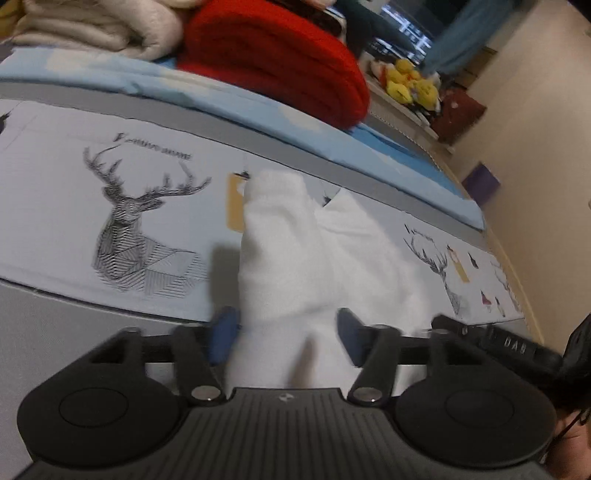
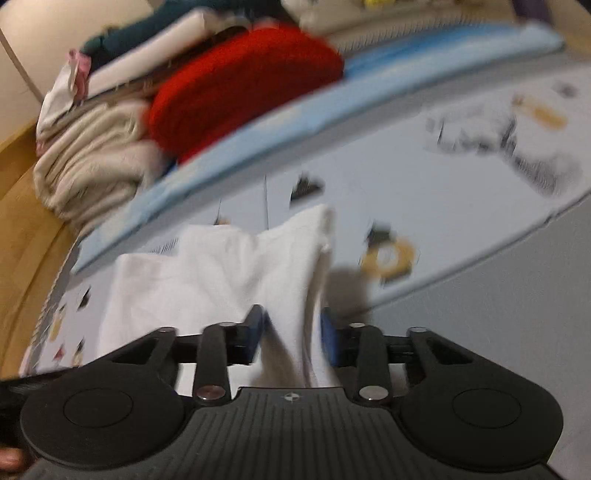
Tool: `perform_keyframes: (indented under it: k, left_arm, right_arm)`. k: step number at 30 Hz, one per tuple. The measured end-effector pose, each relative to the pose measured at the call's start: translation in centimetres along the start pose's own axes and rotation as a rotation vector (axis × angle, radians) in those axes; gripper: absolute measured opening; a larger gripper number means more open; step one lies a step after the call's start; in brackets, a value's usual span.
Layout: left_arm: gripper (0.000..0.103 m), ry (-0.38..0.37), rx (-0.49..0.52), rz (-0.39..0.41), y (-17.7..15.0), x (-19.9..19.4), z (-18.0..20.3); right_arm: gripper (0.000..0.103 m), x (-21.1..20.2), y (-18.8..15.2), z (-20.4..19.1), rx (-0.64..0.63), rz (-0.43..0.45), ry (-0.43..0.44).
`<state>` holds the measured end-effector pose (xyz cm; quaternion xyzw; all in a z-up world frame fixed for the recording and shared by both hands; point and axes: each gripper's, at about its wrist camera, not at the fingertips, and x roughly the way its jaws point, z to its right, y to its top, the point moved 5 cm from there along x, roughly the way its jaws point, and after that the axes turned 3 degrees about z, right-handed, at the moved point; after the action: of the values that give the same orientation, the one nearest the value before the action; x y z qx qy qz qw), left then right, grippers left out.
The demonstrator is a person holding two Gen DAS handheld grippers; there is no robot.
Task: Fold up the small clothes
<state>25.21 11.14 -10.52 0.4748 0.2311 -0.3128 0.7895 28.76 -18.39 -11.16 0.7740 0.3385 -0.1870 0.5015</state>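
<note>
White garment [image 1: 295, 258] bunched between spread pads of both hand-held grippers (contact unclear).

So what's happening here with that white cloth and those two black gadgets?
A person is folding a small white garment on a bed sheet printed with deer. Each hand holds a gripping tool. The cloth runs up between the jaws of the left tool and of the right tool, so it seems lifted at two spots, though blur hides how firmly it is pinched. Folded red and cream blankets sit behind.
</note>
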Motion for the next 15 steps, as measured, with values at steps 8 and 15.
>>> perform_keyframes:
  k: [8,15]
  left_arm:
    - [0.038,0.131,-0.002,-0.315,-5.6,2.8,-3.0]
    - [0.028,0.198,0.07,-0.367,-8.4,2.7,-3.4]
  right_arm:
    - [0.058,0.7,-2.4,-0.1,-0.057,-0.19,0.015]
    - [0.023,1.7,-6.1,1.6,-0.079,-0.383,-0.065]
